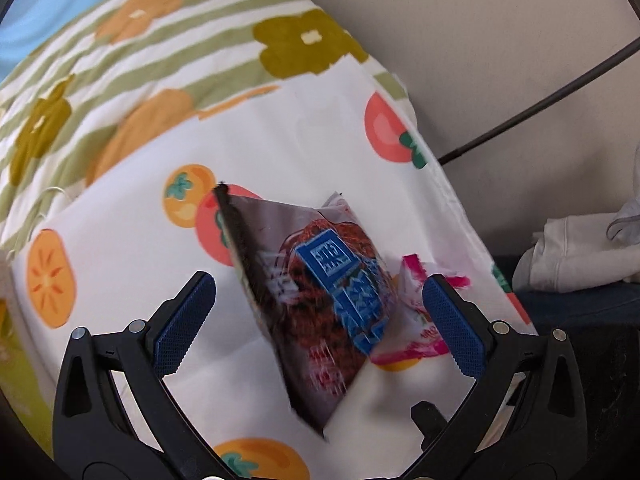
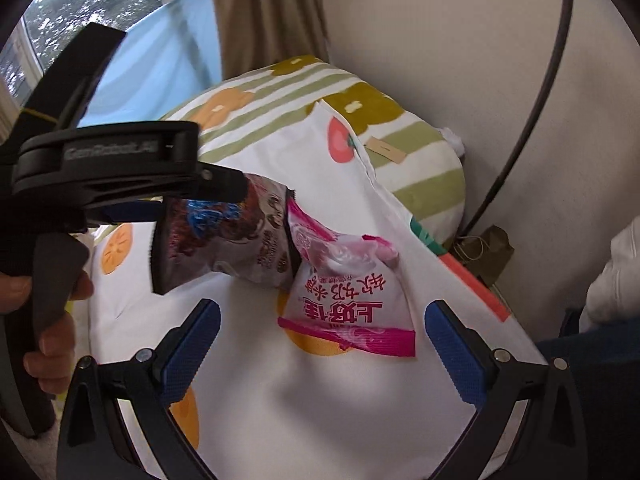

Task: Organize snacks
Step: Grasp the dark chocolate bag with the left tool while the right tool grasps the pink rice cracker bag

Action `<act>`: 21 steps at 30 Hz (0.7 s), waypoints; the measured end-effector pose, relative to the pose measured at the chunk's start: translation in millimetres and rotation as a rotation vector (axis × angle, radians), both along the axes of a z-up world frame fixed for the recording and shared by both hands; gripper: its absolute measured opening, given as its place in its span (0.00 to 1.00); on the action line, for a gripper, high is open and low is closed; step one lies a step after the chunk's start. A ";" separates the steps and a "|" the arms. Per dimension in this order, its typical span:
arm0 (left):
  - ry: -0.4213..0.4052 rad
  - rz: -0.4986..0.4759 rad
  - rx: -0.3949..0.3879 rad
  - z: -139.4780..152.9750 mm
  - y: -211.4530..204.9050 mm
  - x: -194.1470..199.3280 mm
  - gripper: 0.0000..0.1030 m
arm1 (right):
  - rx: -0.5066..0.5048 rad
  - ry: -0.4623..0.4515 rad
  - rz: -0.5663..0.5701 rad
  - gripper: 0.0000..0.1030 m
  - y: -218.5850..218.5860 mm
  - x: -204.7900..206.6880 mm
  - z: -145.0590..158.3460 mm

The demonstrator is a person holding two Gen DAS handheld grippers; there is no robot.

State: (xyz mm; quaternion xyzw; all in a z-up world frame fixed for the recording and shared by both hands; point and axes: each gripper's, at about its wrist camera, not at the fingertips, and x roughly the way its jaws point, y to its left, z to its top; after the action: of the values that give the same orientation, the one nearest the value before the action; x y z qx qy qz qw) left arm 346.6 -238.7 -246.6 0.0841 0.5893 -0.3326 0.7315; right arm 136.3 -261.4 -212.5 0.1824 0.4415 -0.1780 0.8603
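A dark snack bag [image 1: 320, 292] with a blue label sits tilted and blurred between the wide-apart fingers of my left gripper [image 1: 318, 284], which is open. From the right wrist view, this dark bag [image 2: 224, 248] hangs just under the tips of the left gripper [image 2: 224, 192], and a hand holds that gripper's handle. A pink and white snack bag [image 2: 348, 304] lies on the persimmon-print white cloth [image 2: 320, 400], touching the dark bag. My right gripper [image 2: 323, 312] is open just short of it, with nothing between its pads. The pink bag [image 1: 416, 344] also shows beside the left gripper's right finger.
A green-striped flower pillow [image 2: 420, 168] lies behind the cloth against a beige wall. A black cable [image 2: 532, 120] runs down the wall. A brown paper bag [image 2: 488, 252] sits at the wall's foot. White folded fabric [image 1: 572, 252] lies on the right. A curtain [image 2: 272, 12] hangs behind.
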 end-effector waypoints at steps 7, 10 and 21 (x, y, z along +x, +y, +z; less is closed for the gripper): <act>0.051 -0.043 -0.012 -21.0 -4.6 6.1 0.79 | -0.054 0.020 -0.054 0.99 -0.3 7.9 -11.9; 0.059 -0.061 -0.025 -21.9 -3.4 8.5 0.67 | -0.068 0.029 -0.065 0.99 -1.0 11.0 -14.8; 0.014 -0.073 -0.016 -12.8 18.6 15.3 0.56 | -0.091 0.061 -0.080 0.98 -0.9 25.9 -23.0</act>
State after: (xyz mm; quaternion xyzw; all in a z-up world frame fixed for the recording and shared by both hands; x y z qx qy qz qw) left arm 361.9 -220.1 -259.3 0.0975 0.5883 -0.3643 0.7153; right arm 162.3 -262.2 -235.5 0.1550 0.4515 -0.2376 0.8460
